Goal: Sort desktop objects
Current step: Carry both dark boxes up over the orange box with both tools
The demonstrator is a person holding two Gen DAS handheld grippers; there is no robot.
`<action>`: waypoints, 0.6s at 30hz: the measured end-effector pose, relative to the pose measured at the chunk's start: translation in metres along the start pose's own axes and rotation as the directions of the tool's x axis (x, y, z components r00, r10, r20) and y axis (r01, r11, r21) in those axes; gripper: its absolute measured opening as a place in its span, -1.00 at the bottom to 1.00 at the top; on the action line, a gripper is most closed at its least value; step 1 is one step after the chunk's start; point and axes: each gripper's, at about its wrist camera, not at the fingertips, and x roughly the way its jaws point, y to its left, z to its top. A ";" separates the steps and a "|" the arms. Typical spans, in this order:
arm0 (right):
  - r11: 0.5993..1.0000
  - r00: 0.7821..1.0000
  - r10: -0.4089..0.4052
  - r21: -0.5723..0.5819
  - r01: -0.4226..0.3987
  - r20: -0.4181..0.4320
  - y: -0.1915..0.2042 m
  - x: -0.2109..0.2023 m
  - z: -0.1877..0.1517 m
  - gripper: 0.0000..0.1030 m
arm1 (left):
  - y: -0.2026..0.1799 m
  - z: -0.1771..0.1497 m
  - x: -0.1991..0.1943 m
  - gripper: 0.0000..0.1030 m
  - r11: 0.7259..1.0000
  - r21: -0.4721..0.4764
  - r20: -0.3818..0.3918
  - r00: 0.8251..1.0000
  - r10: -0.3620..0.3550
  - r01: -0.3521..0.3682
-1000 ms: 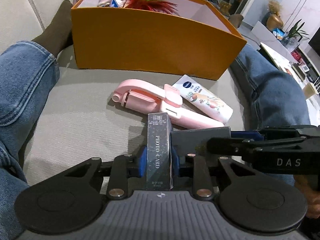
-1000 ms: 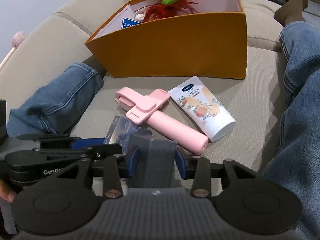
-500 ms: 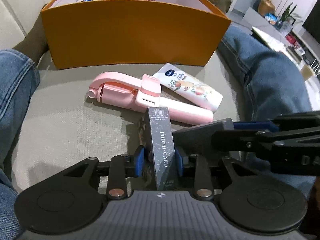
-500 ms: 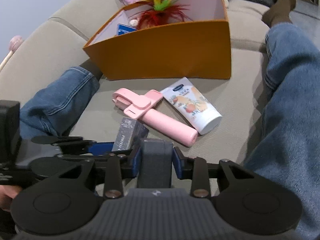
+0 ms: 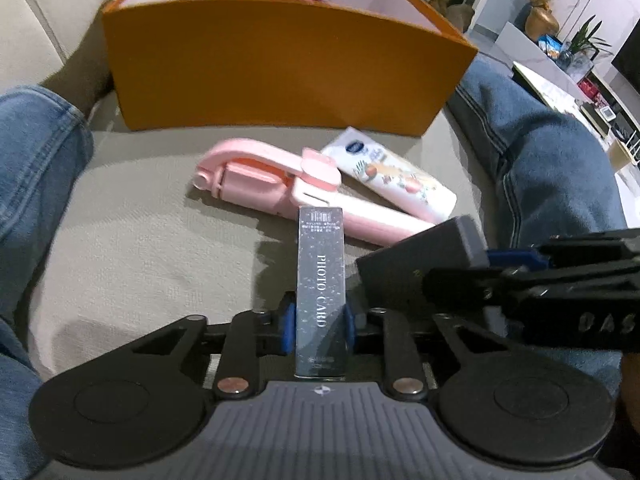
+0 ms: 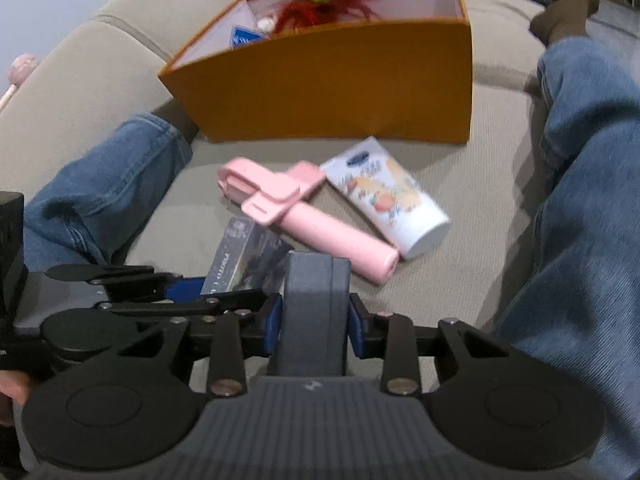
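While open cushion (image 5: 132,248) lay leftward, the left gripper (image 5: 318,320) clamped the photo card box (image 5: 321,280), long axis toward the orange box (image 5: 280,68); the right gripper (image 6: 314,320) clamped the grey case (image 6: 314,304).

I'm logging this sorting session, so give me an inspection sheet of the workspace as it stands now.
Surface: beige sofa cushion, with the person's jeans-clad legs on both sides.
Job's things: orange box already holding a red feathery item; pink selfie stick and white cream tube lying just in front of the box.
Clutter: nothing seen.
Grippers: left gripper shut on photo card box; right gripper shut on grey case.
Cables: nothing seen.
Surroundings: living room with a gold vase and a plant at the far right.
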 end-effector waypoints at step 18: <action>0.997 0.960 0.011 -0.081 0.013 0.278 0.003 -0.061 0.107 -0.31 | 0.024 0.091 -0.093 -0.50 0.989 -0.046 0.291 0.949 -0.120 0.139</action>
